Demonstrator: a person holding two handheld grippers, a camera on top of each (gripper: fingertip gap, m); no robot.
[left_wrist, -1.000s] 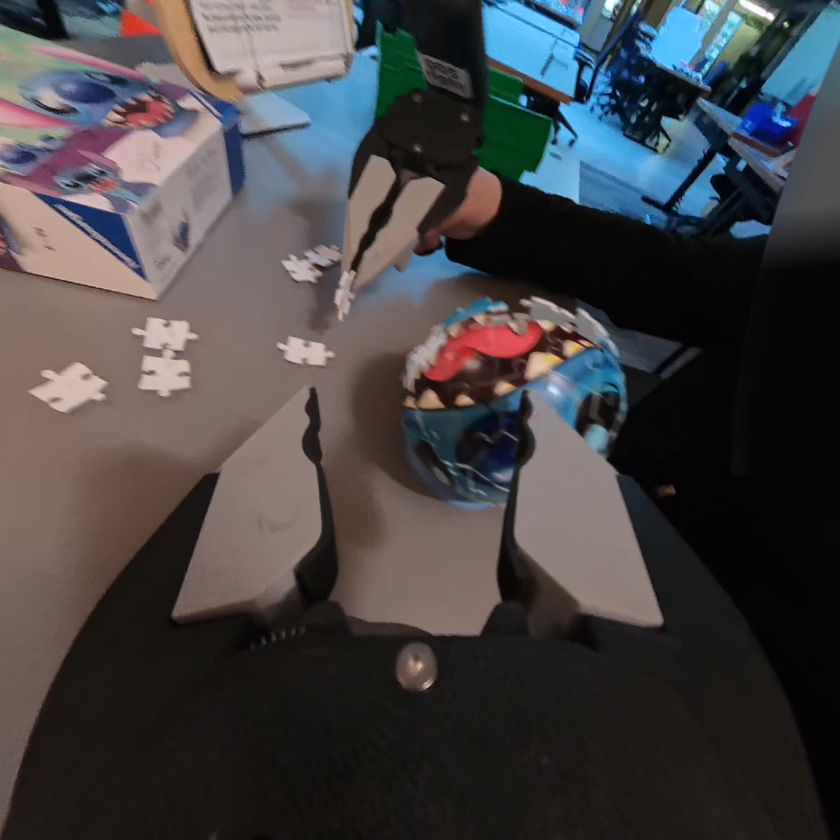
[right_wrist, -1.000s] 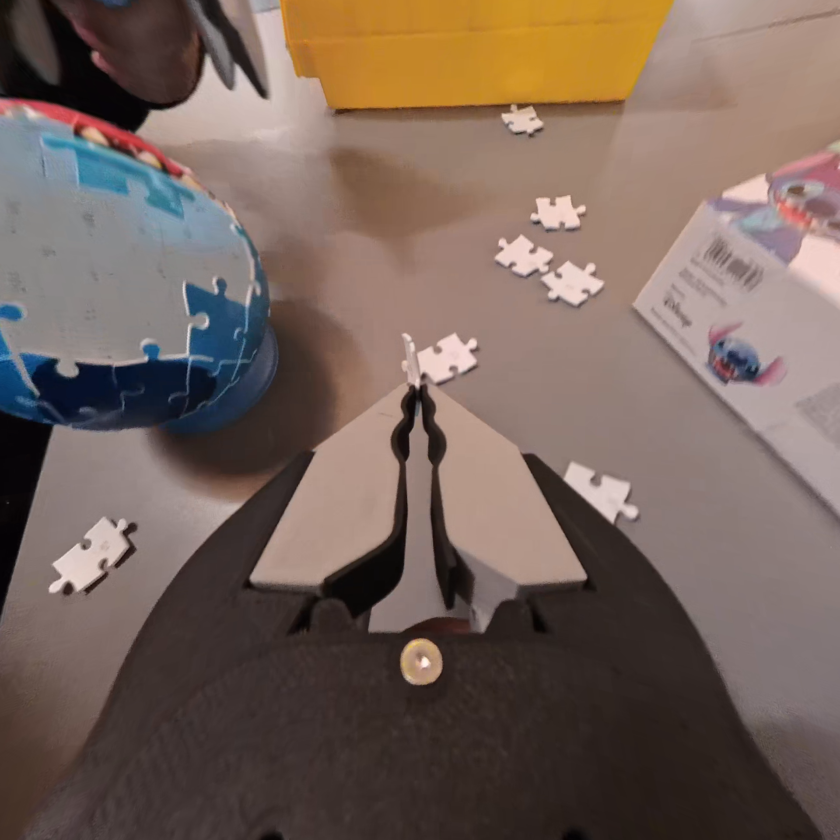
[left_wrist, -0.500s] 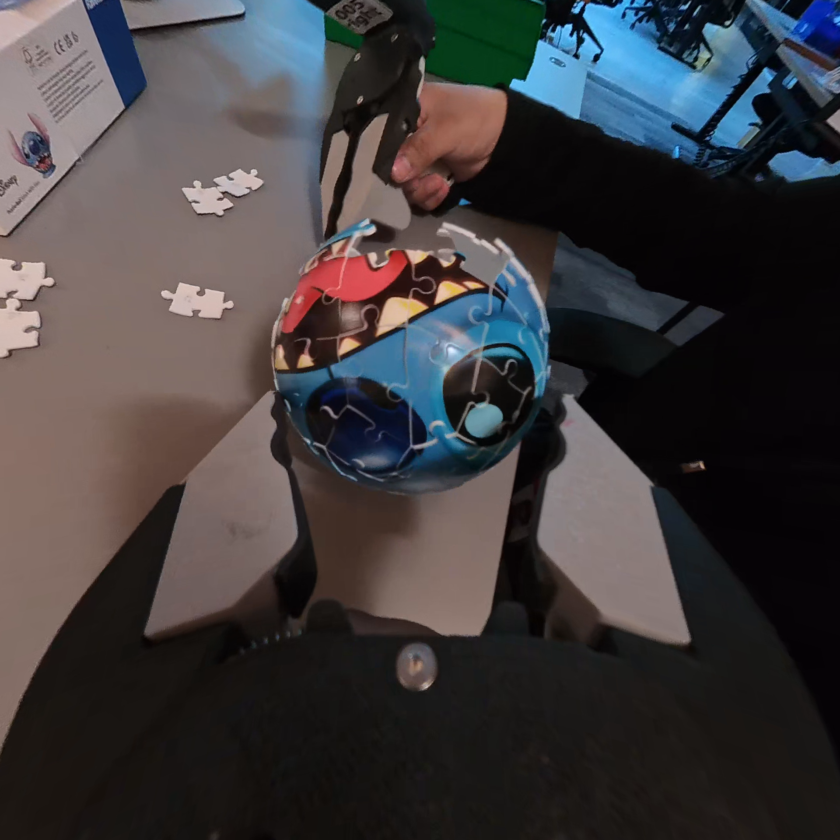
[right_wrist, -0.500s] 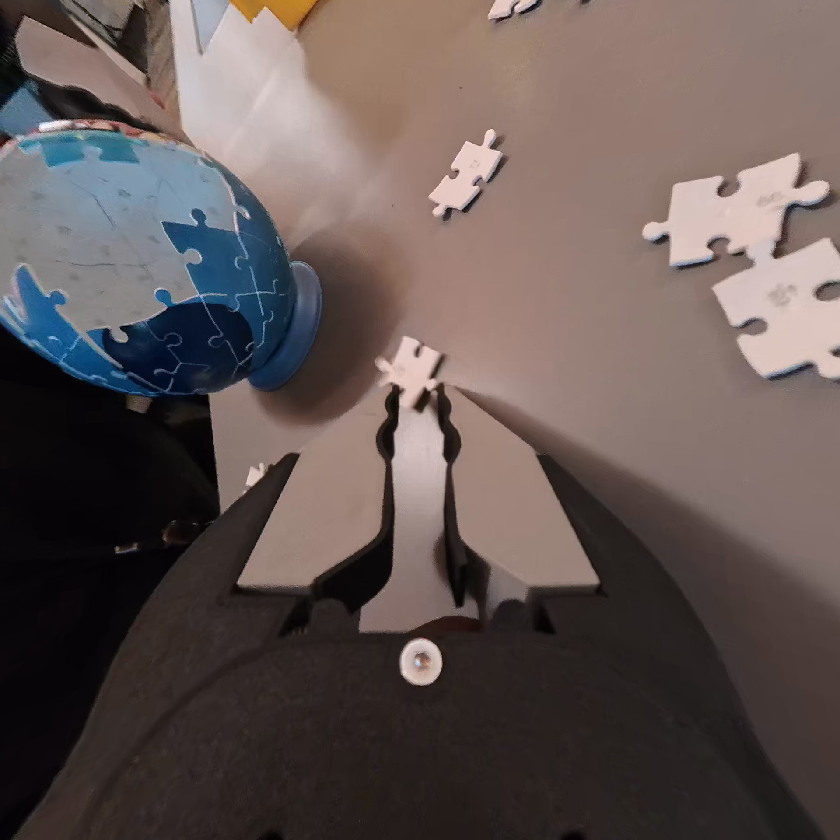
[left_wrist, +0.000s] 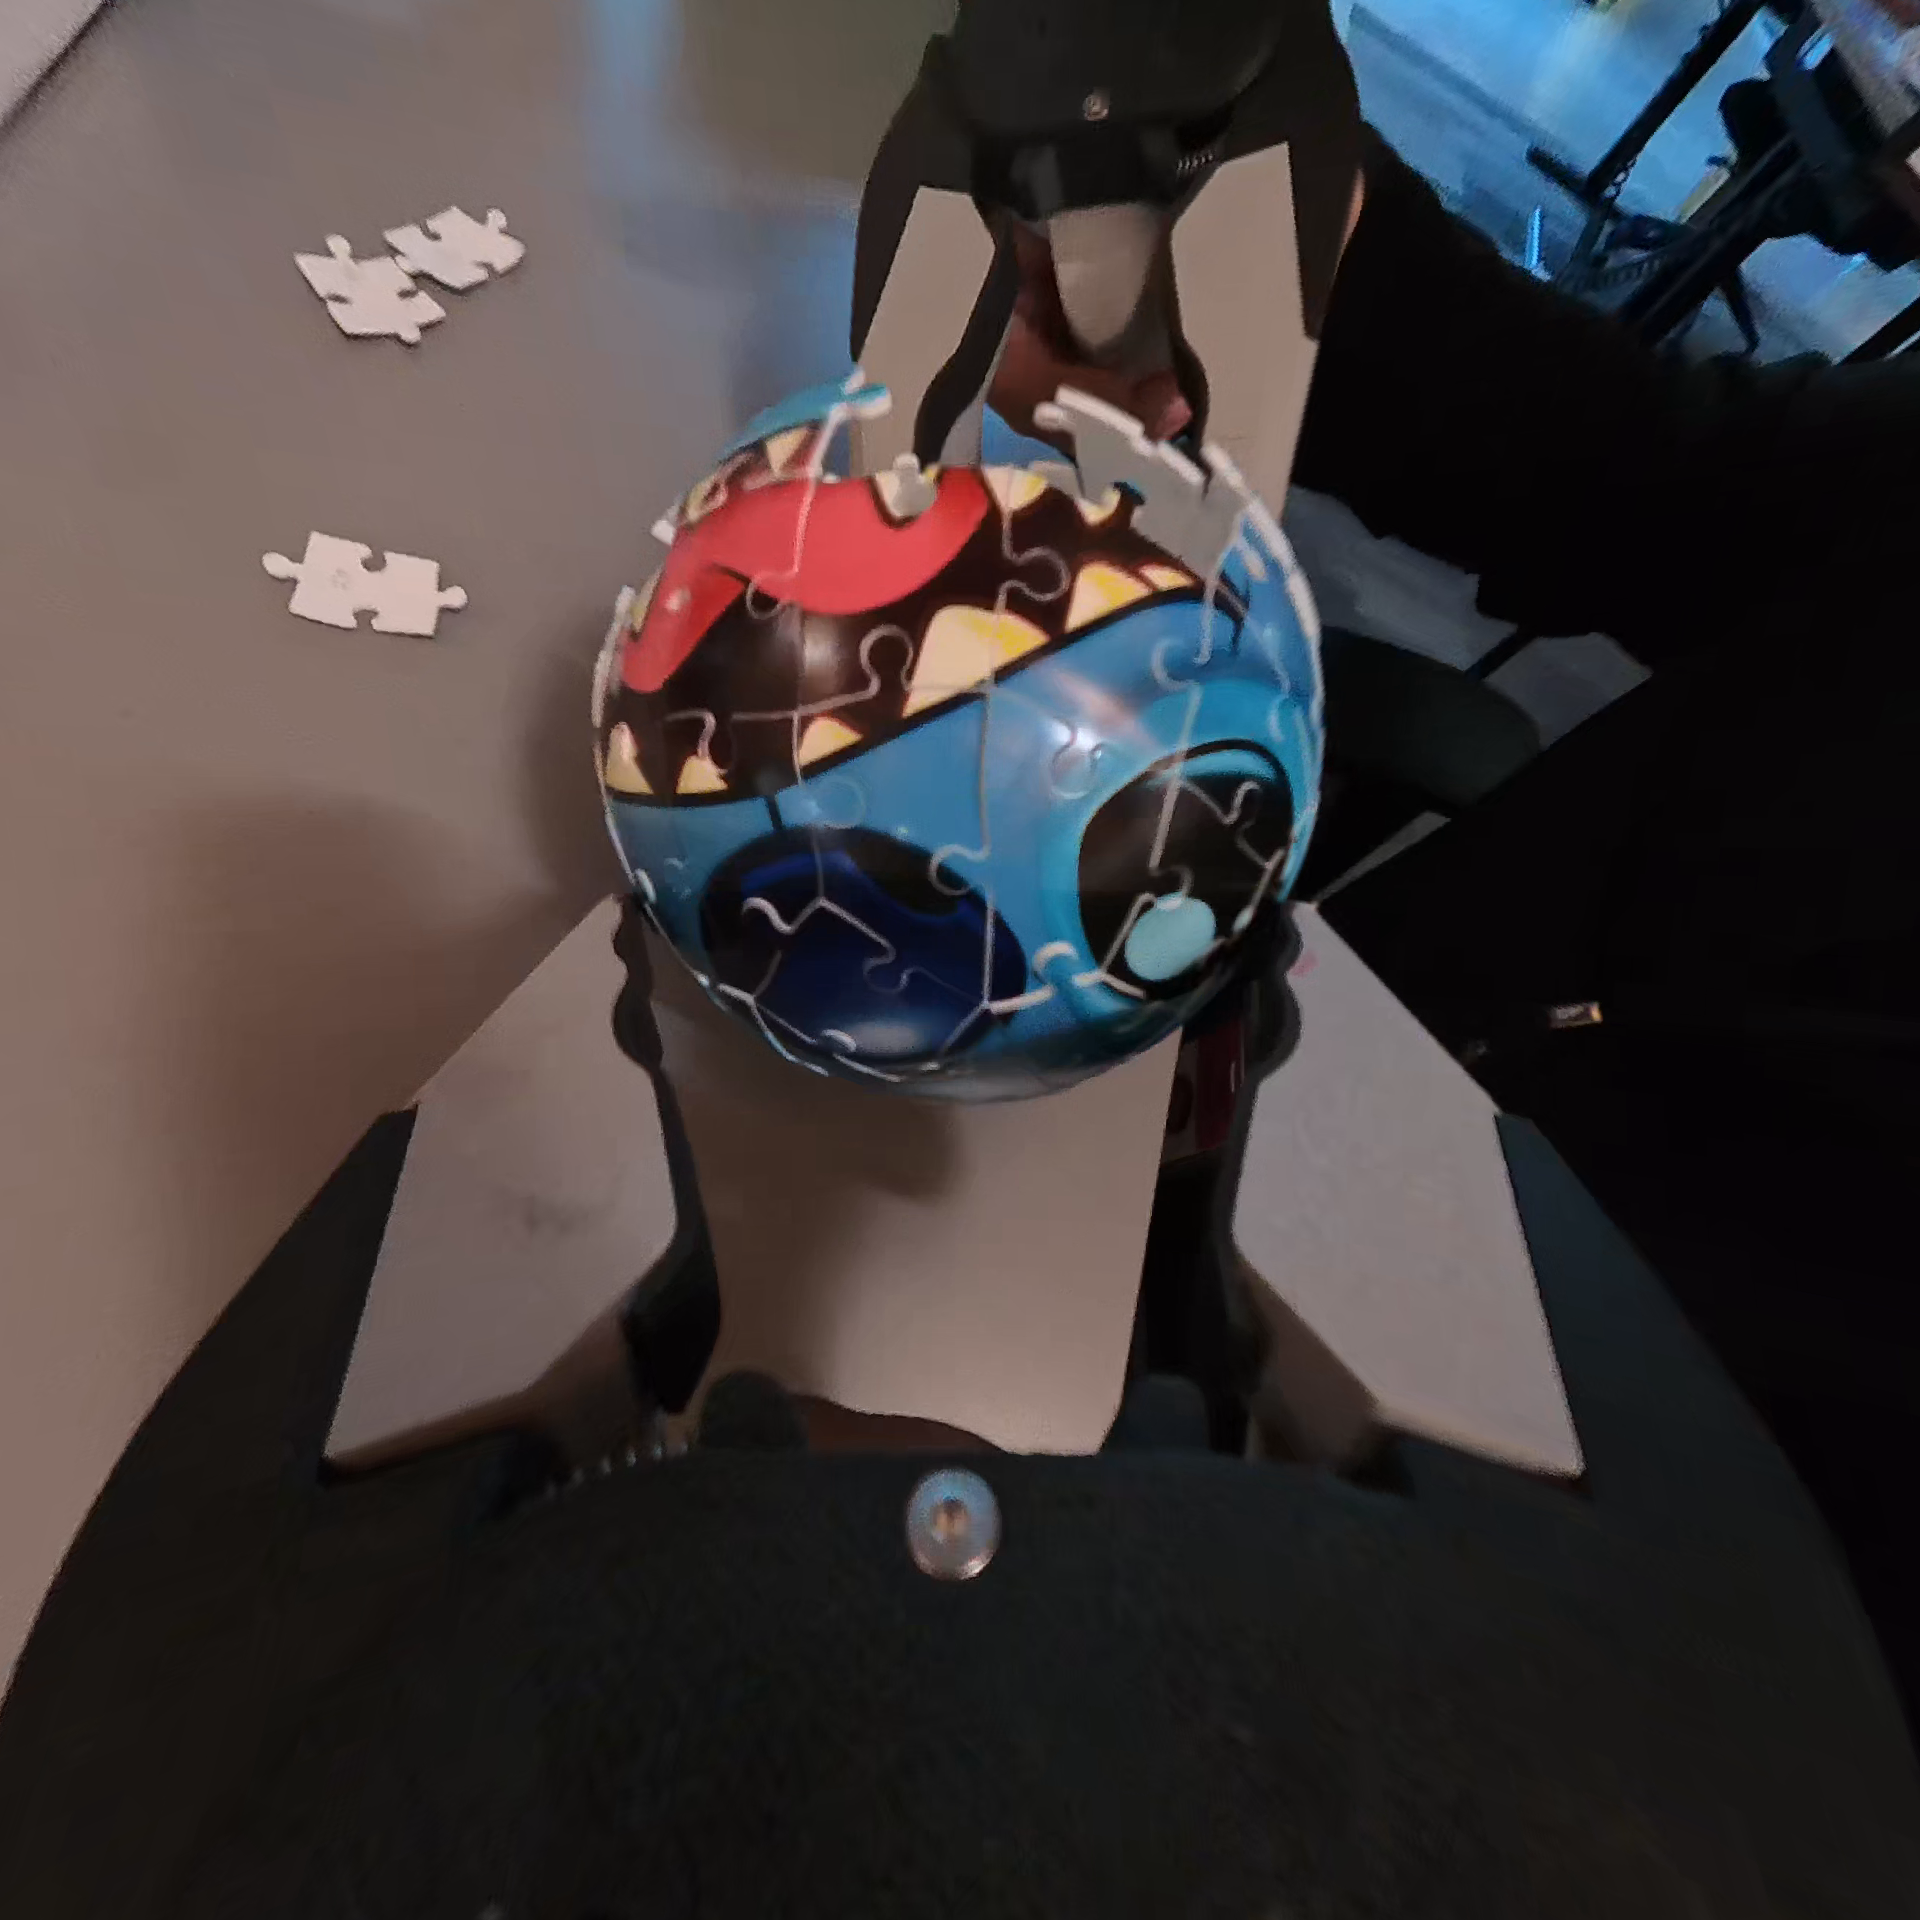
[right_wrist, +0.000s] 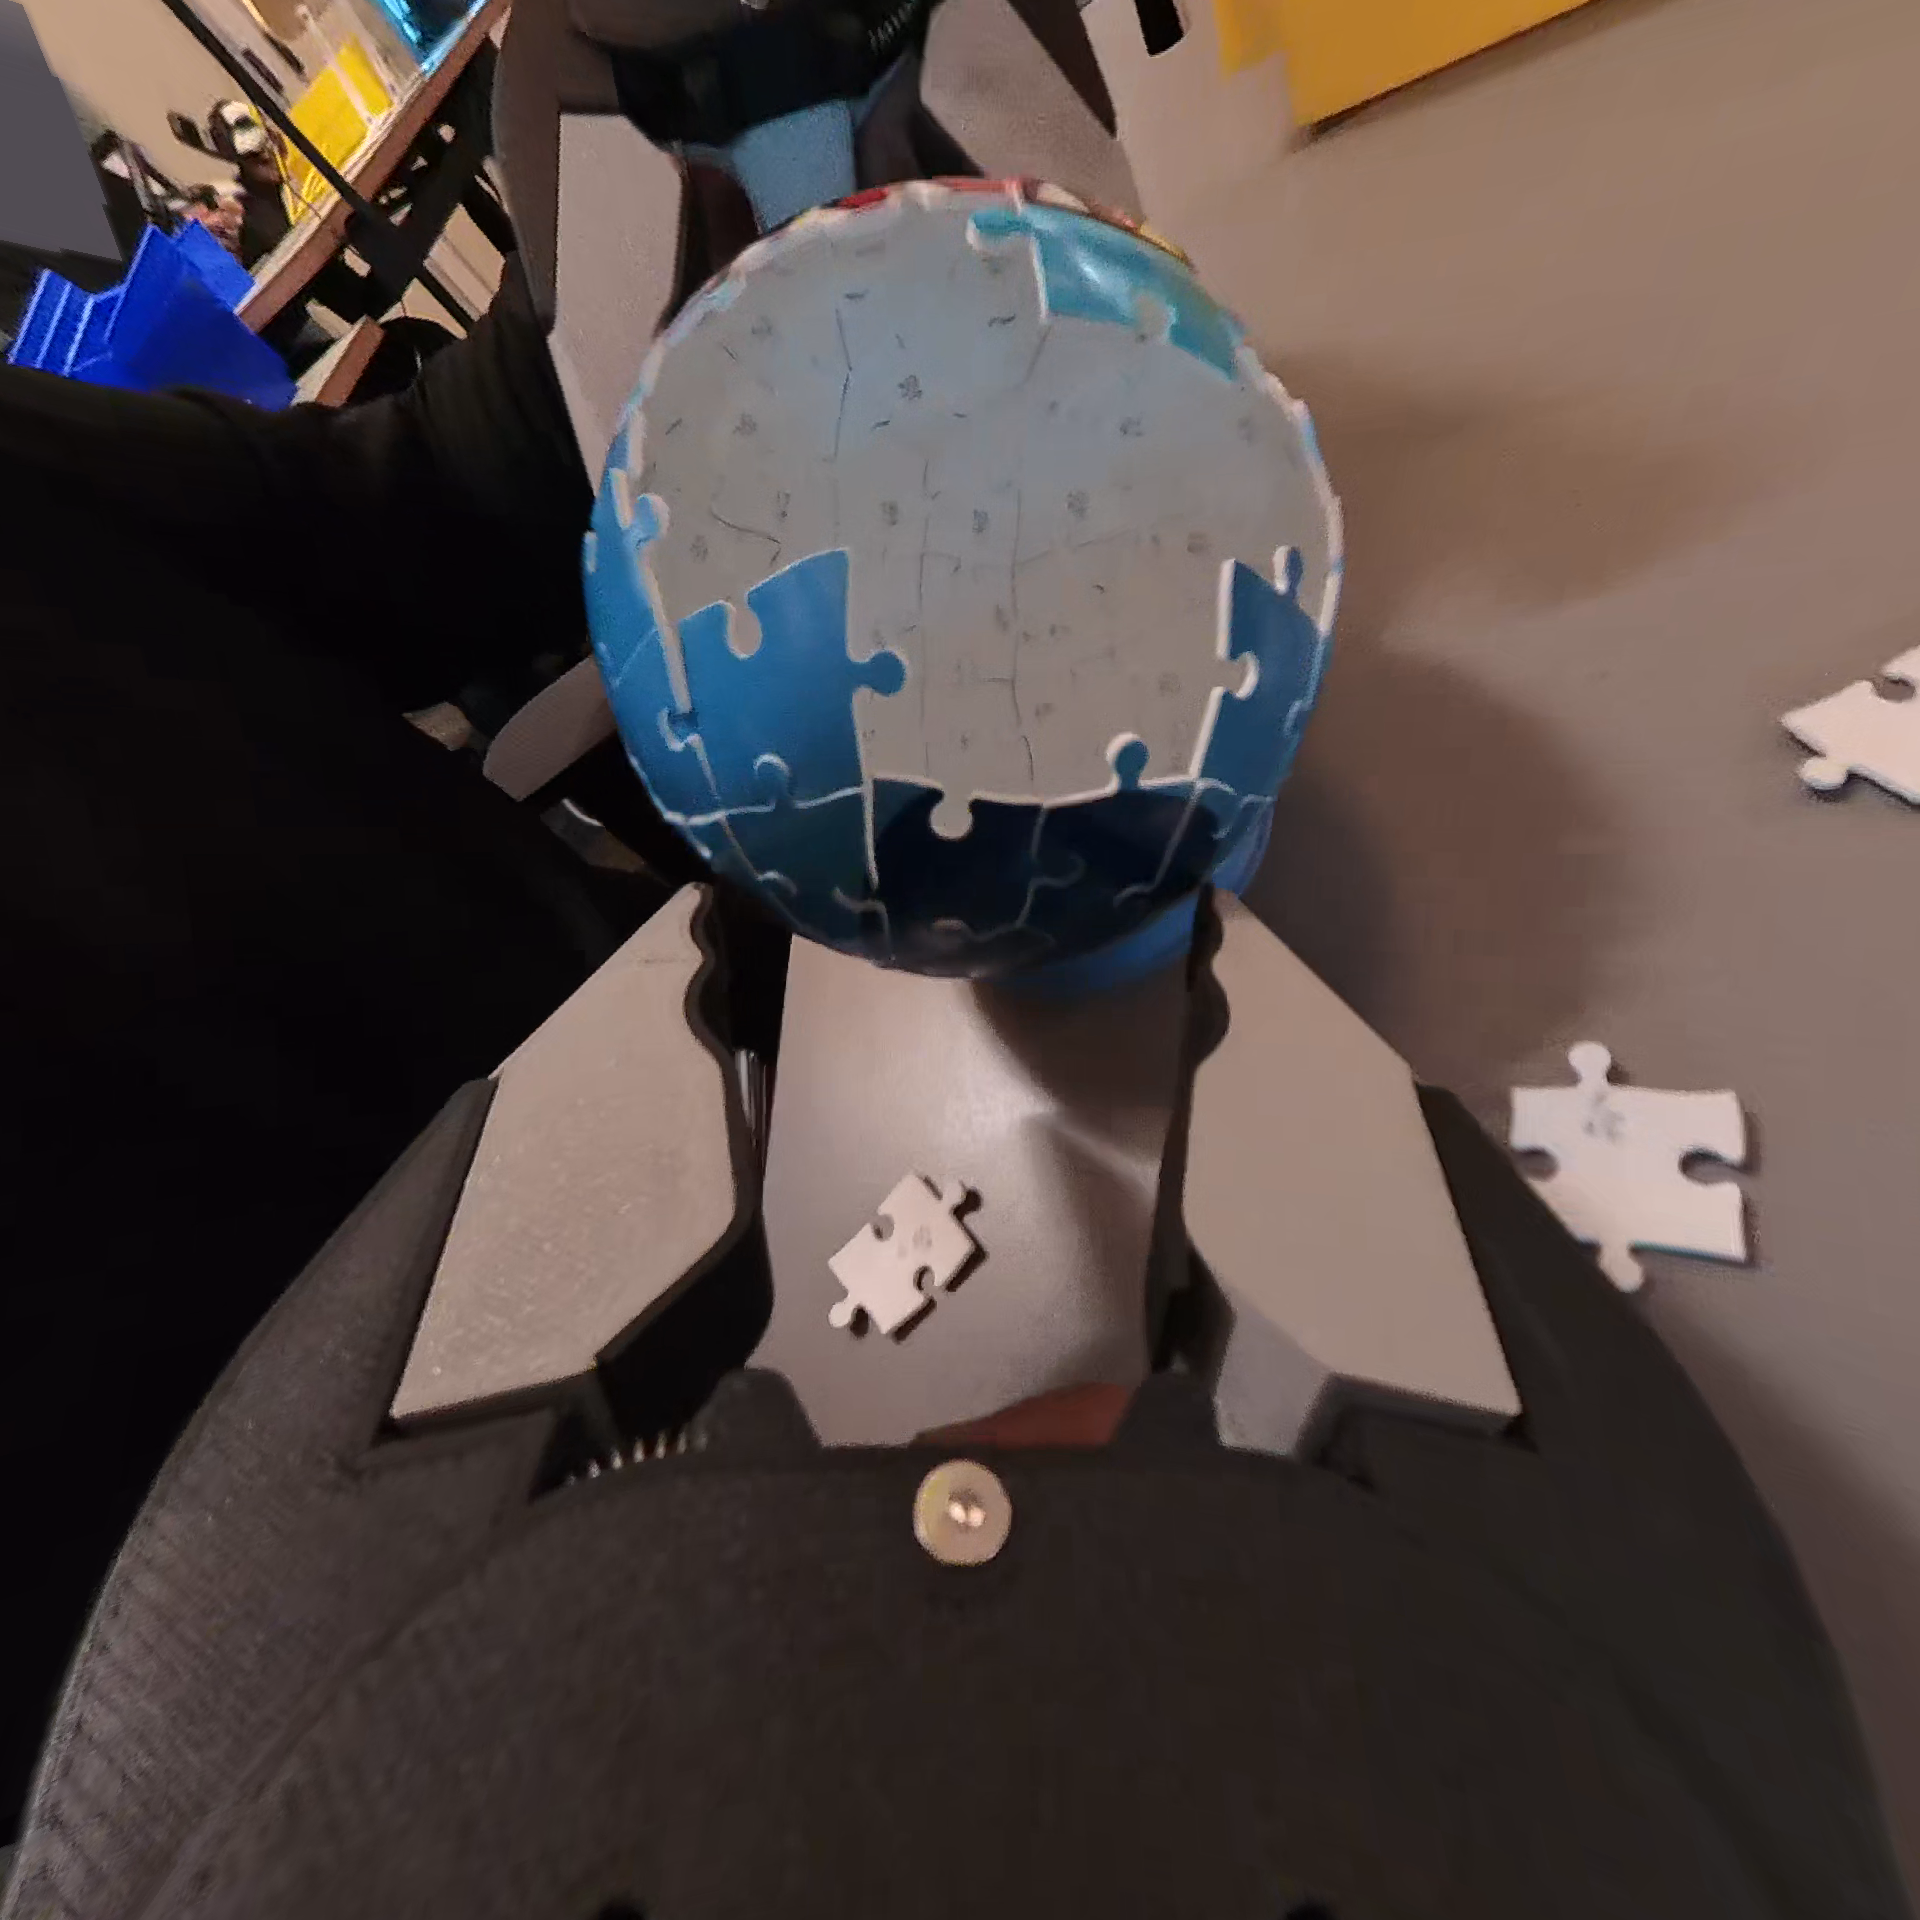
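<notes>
A round puzzle ball (left_wrist: 956, 748) with a blue face, red tongue and teeth stands on a blue base (right_wrist: 1122, 951) on the grey table (left_wrist: 260, 831). My left gripper (left_wrist: 951, 951) is open wide, its fingertips on either side of the ball's lower half. From the right wrist view the ball (right_wrist: 956, 540) shows a large pale grey area. My right gripper (right_wrist: 961, 935) is open just below the ball, on the opposite side from the left one. It shows beyond the ball in the left wrist view (left_wrist: 1060, 436). A white puzzle piece (right_wrist: 904, 1257) lies on the table between its fingers.
Loose white pieces lie on the table (left_wrist: 364, 582) (left_wrist: 405, 265) (right_wrist: 1631, 1164) (right_wrist: 1860, 727). A yellow box (right_wrist: 1403, 52) stands at the far side. A black sleeve (right_wrist: 260, 623) fills the left. The table edge runs close behind the ball (left_wrist: 1455, 675). Across from one pair of fingers to the other is roughly 8 cm.
My right gripper held a white piece, opened and let it drop on the table, then moved up to the ball. My left gripper opened wider and closed in around the ball.
</notes>
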